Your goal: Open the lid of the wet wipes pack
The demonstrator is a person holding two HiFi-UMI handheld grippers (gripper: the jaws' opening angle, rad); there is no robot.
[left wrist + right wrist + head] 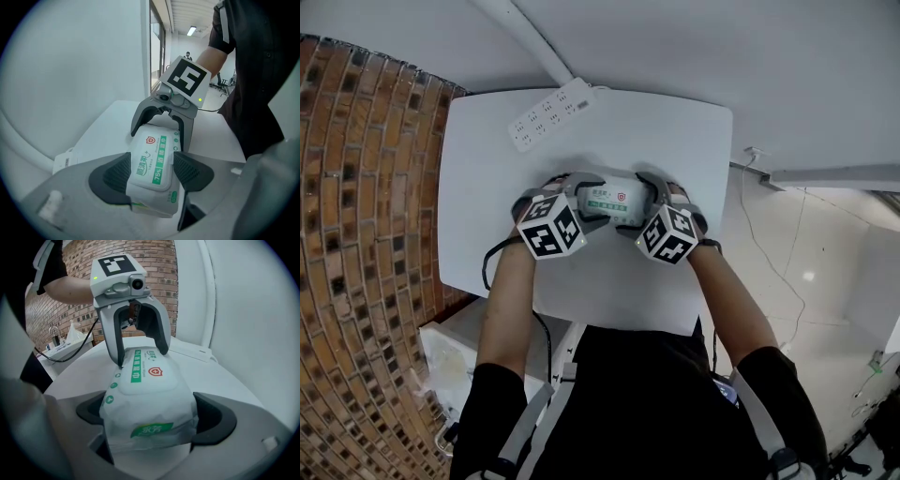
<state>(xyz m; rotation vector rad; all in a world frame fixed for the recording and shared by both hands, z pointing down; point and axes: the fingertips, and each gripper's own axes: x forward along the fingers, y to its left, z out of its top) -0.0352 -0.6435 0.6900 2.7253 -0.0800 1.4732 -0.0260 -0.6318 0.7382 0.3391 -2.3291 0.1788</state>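
The right gripper (151, 417) clamped the wet wipes pack (147, 394); the left gripper (151, 176), released astride it, probably needed the lid (153, 157) edge.

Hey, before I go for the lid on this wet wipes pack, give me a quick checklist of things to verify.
1. The wet wipes pack sits on the table between both grippers: ok.
2. The right gripper clamps one end of it: ok.
3. The left gripper has its jaws wide, astride the other end: ok.
4. The lid is shut and flat: ok.
5. The lid's lifting edge is found: cannot tell.
6. The power strip lies well apart from the pack: ok.
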